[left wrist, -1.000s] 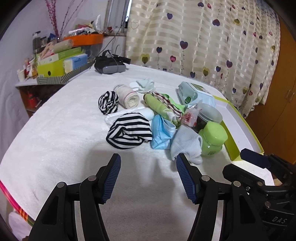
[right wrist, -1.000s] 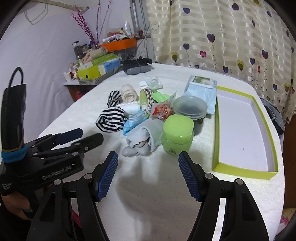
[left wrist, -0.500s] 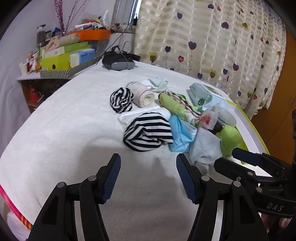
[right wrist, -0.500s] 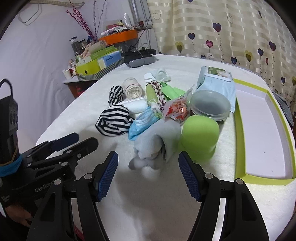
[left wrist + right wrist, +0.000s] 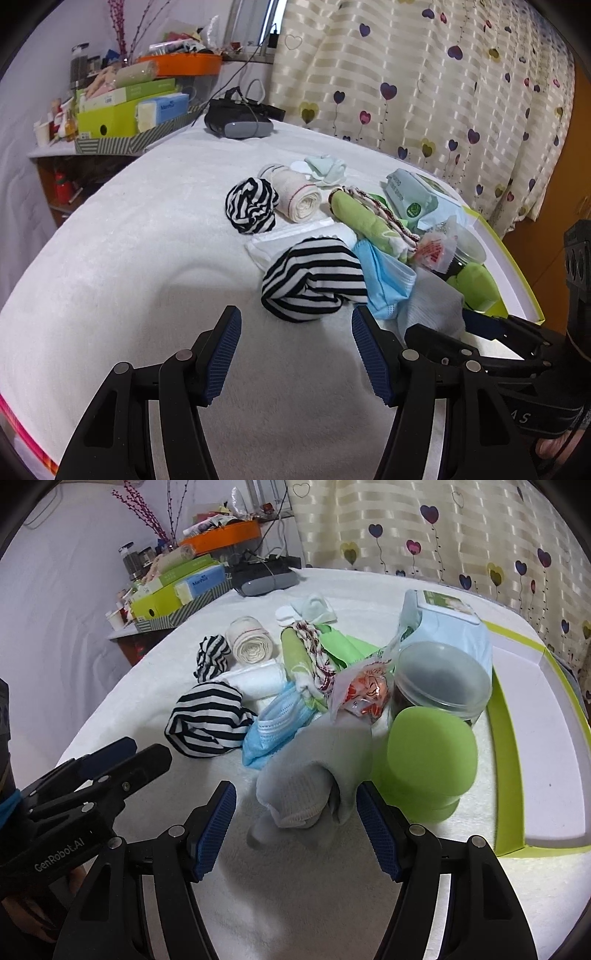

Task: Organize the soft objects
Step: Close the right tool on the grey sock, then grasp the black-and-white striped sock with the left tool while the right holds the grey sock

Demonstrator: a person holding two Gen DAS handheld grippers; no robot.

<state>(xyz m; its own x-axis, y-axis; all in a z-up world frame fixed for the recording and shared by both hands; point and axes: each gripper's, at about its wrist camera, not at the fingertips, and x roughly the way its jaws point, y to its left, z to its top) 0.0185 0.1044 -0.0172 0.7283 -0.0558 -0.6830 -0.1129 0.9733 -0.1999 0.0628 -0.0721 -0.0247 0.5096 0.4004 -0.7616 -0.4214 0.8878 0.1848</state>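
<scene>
A heap of soft things lies on the white blanket: a grey sock (image 5: 314, 771), a blue face mask (image 5: 273, 723), a black-and-white striped cloth (image 5: 314, 280), a smaller striped roll (image 5: 251, 206), a cream roll (image 5: 299, 194) and a green towel (image 5: 358, 218). My right gripper (image 5: 295, 823) is open, its jaws either side of the grey sock's near end. My left gripper (image 5: 295, 350) is open and empty, just short of the striped cloth (image 5: 207, 720). The right gripper also shows in the left wrist view (image 5: 480, 332).
A green-lidded jar (image 5: 428, 760), a clear-lidded tub (image 5: 443, 679), a snack packet (image 5: 369, 690) and a wipes pack (image 5: 443, 620) sit by the heap. A green-rimmed white tray (image 5: 509, 738) lies to the right. A cluttered shelf (image 5: 122, 110) and a grey headset (image 5: 240, 122) are at the back.
Both grippers have moved forward toward the heap. The right one now has the grey sock between its open jaws; the left one has closed in on the striped cloth.
</scene>
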